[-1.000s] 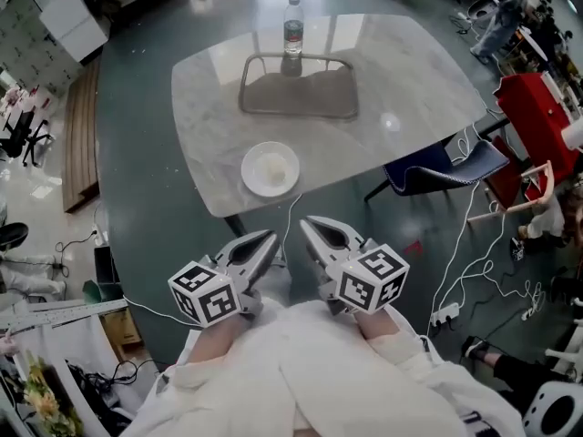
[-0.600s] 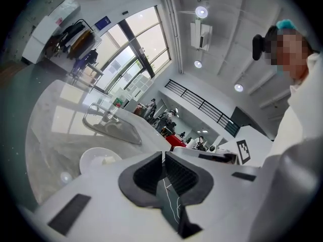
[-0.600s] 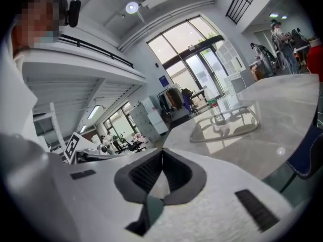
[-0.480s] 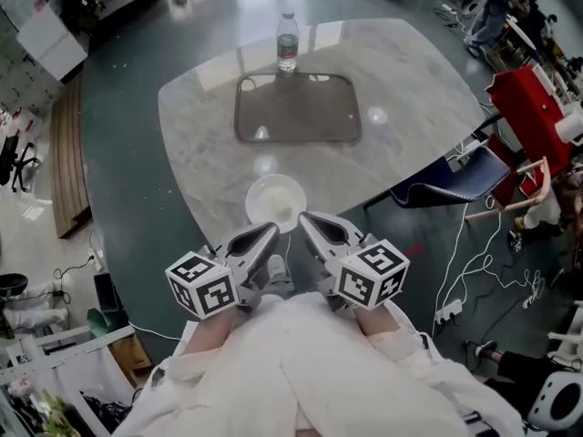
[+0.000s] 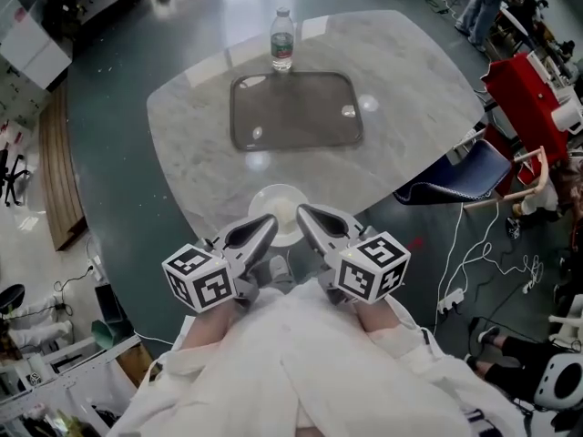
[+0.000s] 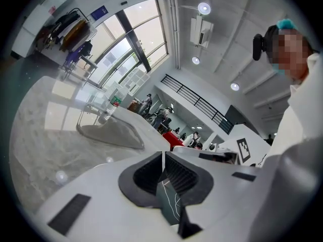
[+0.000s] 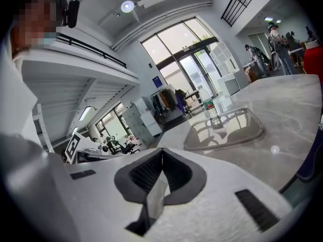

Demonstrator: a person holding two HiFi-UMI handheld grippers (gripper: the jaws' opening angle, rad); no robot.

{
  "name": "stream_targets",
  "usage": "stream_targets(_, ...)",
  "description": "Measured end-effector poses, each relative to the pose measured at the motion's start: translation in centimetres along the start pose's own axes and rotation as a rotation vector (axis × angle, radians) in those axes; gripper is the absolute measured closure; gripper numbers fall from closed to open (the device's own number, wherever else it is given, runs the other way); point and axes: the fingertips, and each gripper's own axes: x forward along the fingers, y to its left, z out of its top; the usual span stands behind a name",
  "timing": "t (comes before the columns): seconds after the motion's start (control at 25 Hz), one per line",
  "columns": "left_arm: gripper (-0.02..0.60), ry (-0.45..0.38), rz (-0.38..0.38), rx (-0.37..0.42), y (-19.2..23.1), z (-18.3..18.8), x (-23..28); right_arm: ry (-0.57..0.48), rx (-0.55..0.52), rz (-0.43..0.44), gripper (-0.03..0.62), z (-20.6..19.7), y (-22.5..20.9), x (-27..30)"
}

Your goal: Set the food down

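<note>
On table [image 5: 419,71], bottle [image 5: 281,39] just behind tray [image 5: 294,109], plate [image 5: 278,203] at near edge

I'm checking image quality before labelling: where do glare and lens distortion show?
Head view: small bright light reflections on the tray and marble table. Left and right gripper views: strong fisheye bending, dark corners, window reflections on the table.

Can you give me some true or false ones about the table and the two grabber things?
1. The water bottle stands upright on the table. True.
2. The bottle is inside the tray. False: it stands just past the tray's far rim.
3. The left gripper and the right gripper have their jaws wide open. False: both are shut, with nothing between them.
4. A white dish sits by the table's near edge. True.
</note>
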Motion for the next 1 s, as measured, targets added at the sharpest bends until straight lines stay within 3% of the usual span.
stream_targets(0.56, 0.554, 0.064, -0.012, 0.106, -0.7, -0.4, 1.6, 0.025, -0.011, 0.011, 0.592, 0.1, -1.0, 0.0)
stream_targets(1.0, 0.554, 0.097, 0.037, 0.141, -0.5, -0.4, 2.5, 0.098, 0.001, 0.067, 0.592, 0.5, -1.5, 1.3)
